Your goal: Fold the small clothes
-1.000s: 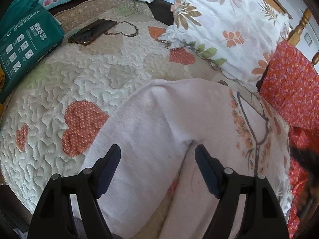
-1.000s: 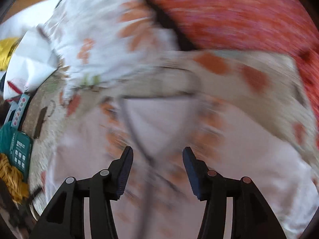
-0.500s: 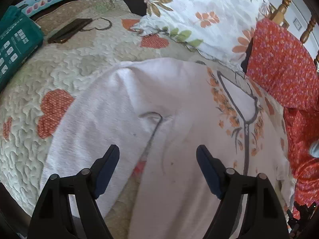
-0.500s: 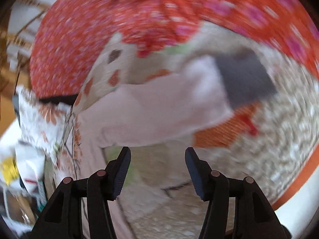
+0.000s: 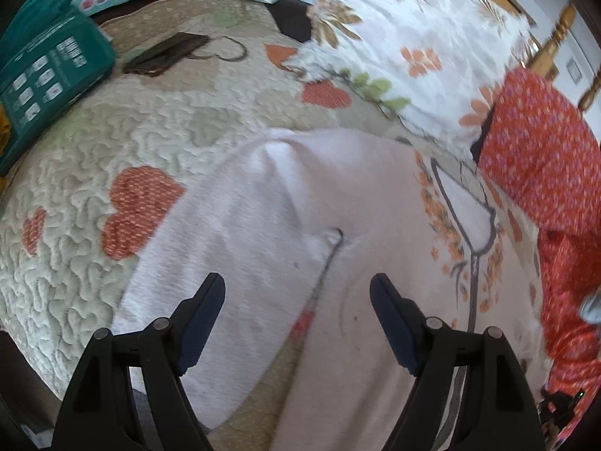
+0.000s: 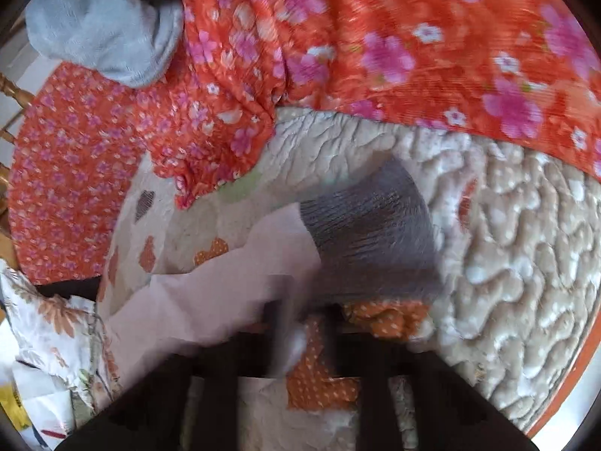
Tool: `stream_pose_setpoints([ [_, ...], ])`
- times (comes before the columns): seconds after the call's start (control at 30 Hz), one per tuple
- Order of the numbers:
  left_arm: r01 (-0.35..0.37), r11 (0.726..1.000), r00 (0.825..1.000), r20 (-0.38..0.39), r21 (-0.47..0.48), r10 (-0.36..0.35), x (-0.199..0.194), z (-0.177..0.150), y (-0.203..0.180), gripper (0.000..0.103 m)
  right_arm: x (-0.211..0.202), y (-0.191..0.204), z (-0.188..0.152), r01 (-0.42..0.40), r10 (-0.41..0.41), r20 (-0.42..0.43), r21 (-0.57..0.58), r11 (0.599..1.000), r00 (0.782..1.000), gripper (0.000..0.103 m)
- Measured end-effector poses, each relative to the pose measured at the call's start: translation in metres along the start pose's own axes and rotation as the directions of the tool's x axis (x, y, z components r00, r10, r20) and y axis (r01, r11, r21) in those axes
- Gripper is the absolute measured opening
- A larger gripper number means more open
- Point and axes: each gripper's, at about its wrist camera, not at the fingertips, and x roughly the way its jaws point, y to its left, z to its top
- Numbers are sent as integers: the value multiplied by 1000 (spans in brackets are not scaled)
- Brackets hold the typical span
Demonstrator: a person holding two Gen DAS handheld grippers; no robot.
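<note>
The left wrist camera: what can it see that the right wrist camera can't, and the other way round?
Only the left wrist view shows the green box, the dark phone on the quilt, and the left gripper, its fingers open above the pale garment. Only the right wrist view shows the garment's grey ribbed cuff, a grey-blue cloth, and the right gripper, blurred, just closed on the sleeve edge. Both show the pale garment, the heart-patterned quilt, the red floral fabric and the floral pillow.
</note>
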Motion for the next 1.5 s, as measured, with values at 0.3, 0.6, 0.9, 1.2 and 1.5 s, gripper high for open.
stream_pose_setpoints([
  [0.3,50,995,998,48,-90,-46,-17,23,22,79,-25,235,-110,-229,221,-87,-590,775,971,5],
  [0.6,54,977,997,67,-205,-41,-24,41,65,79,20,411,-304,-468,258,-391,-730,498,884,5],
  [0.9,82,957,994,87,-277,-60,-35,52,95,79,69,454,-419,-388,77,-383,-874,292,921,12],
  [1.2,74,933,990,137,-353,-27,-46,63,121,79,41,453,-537,22,171,-35,-947,-319,985,66],
  [1.5,61,908,988,154,-415,4,-52,64,143,81,19,434,-567,284,347,119,-833,-476,930,70],
])
